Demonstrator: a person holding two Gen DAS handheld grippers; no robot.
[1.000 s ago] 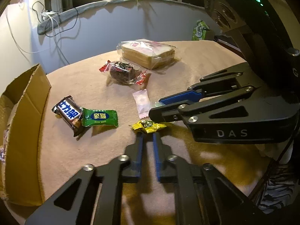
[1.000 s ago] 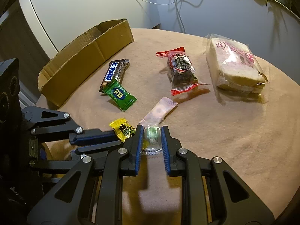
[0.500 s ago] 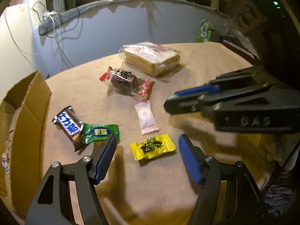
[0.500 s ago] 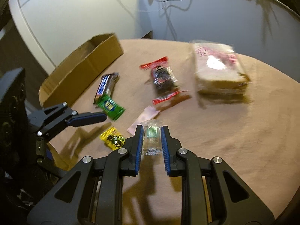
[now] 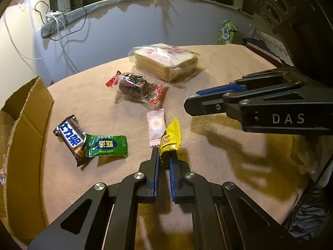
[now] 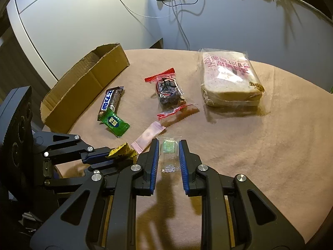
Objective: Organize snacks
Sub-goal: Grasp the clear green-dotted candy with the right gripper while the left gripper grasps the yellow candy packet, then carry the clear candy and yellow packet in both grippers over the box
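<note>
My left gripper (image 5: 163, 156) is shut on a yellow candy packet (image 5: 170, 138) and holds it tilted up above the table; it also shows in the right wrist view (image 6: 121, 151). My right gripper (image 6: 168, 145) is shut on a small clear packet with green candy (image 6: 169, 155) and hovers above the table; its fingers (image 5: 210, 102) show at the right of the left wrist view. On the table lie a pink candy packet (image 5: 155, 126), a green candy packet (image 5: 106, 145), a chocolate bar (image 5: 71, 139), a dark cake in a red-ended wrapper (image 5: 135, 86) and bagged sliced bread (image 5: 165, 59).
An open cardboard box (image 6: 83, 83) stands at the table's left edge, also in the left wrist view (image 5: 18, 129). The round table has a tan cloth (image 6: 260, 145). A green bag (image 5: 225, 32) stands at the far right. Cables and a power strip (image 5: 52, 18) lie on the back ledge.
My left gripper opened around the yellow candy packet, then shut on it and lifted it. My right gripper has risen with the clear packet held.
</note>
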